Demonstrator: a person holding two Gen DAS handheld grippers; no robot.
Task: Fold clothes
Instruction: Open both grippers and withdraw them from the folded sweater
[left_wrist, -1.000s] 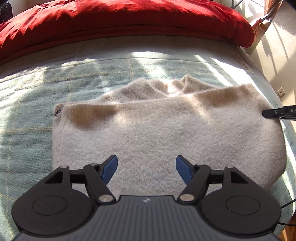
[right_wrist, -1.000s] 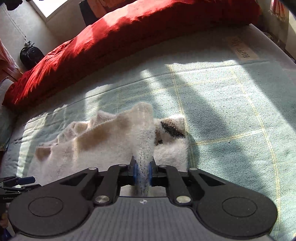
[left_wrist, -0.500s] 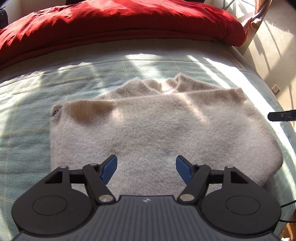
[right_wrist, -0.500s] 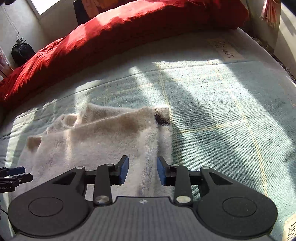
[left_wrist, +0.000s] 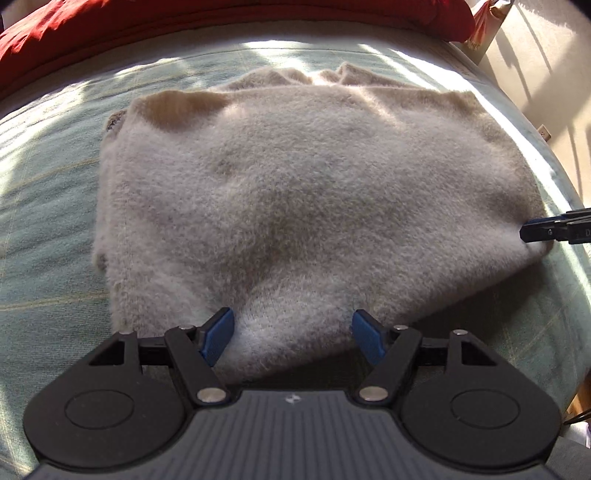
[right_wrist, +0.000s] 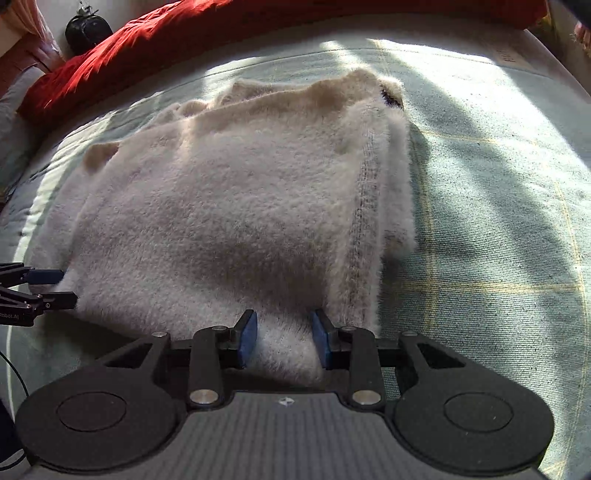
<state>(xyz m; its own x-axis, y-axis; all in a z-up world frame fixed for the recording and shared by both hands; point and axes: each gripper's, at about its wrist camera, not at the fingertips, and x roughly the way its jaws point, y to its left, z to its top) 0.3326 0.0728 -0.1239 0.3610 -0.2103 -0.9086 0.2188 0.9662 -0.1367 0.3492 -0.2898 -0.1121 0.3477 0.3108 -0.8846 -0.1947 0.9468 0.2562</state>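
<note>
A cream fuzzy sweater lies folded on the pale green bedspread. My left gripper hangs open just above the sweater's near edge, a bulge of fabric below its blue pads and nothing pinched. In the right wrist view the sweater shows a stitched seam along its right side. My right gripper is open over the near right corner, beside that seam, its pads clear of the fabric. Each gripper's fingertips show at the edge of the other's view: the right fingertips and the left fingertips.
A red duvet is bunched along the far side of the bed. The bed's edge and sunlit floor are at the right of the left wrist view. A black bag sits beyond the duvet. Bare bedspread lies right of the sweater.
My right gripper let go of the sweater fold it pinched, and the fold now lies flat. Both grippers have drawn back to the sweater's near edge and lower over it.
</note>
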